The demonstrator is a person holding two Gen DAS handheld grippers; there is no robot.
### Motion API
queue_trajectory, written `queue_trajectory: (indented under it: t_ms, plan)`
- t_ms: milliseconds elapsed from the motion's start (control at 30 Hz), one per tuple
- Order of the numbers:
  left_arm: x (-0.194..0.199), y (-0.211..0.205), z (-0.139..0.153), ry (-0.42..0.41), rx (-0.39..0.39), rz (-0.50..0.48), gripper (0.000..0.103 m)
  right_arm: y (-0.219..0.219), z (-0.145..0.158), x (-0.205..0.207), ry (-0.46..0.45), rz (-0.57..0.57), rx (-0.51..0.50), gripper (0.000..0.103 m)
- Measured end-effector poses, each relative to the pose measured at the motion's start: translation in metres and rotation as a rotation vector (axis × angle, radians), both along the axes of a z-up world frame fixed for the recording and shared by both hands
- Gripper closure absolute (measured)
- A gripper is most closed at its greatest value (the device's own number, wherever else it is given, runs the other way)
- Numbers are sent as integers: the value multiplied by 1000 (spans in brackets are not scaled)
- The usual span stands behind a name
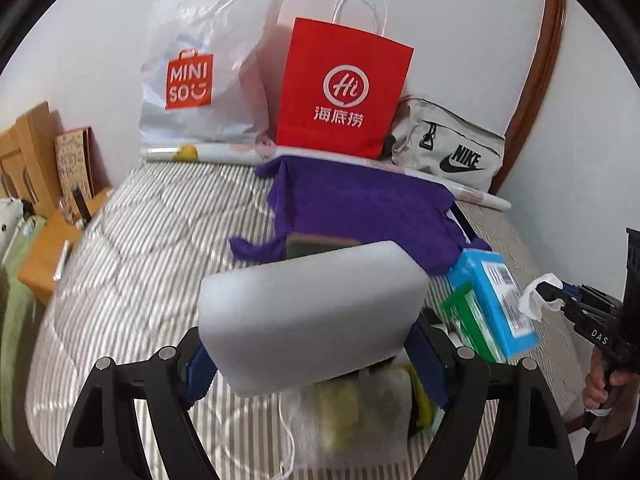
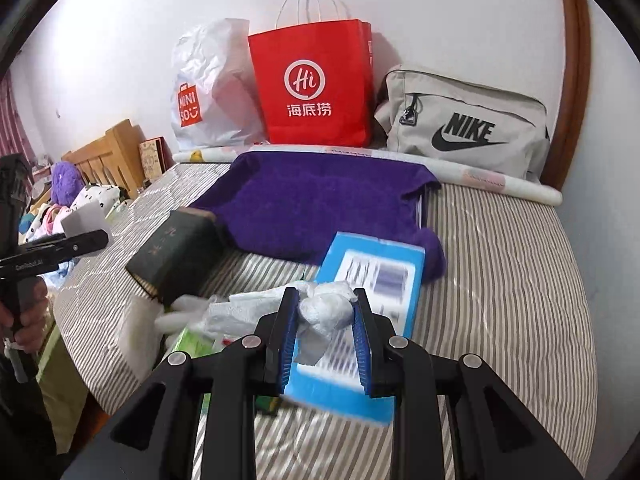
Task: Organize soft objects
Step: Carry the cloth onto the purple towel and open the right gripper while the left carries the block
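Pinching a grey foam block (image 1: 310, 318) that hides its tips, left tool (image 1: 312, 364), right tool (image 2: 325, 334) clamping crumpled white plastic (image 2: 326, 308), blurred.

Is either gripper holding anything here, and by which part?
Left gripper clamps the grey foam block by its near lower end. Right gripper pinches the white crumpled plastic wad across its bunched middle.

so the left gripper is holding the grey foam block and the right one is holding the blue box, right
Not quite. The left gripper does hold the grey foam block, but the right gripper is shut on a crumpled white plastic wad, not the blue box, which lies on the bed beneath it. The right wrist view shows this.
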State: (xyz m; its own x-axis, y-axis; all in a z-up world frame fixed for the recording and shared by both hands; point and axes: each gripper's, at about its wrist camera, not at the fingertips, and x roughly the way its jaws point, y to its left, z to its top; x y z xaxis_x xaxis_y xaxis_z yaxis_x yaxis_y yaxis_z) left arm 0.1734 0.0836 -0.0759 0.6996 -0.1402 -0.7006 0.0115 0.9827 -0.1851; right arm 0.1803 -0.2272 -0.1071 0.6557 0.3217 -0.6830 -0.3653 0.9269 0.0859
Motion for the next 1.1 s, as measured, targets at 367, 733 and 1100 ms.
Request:
queue_trajectory:
  t_ms: [367,733,1100]
  plan:
    - [58,-15,24,0,91,22,22,11,15,70,0,-13,-12,77]
    - [121,-23,22,31,80,-8,22,14,14,137,41,-22,-30,77]
    - [198,-10,-14,141,1,-69,22,23,-20,203,128,-1,-73,77]
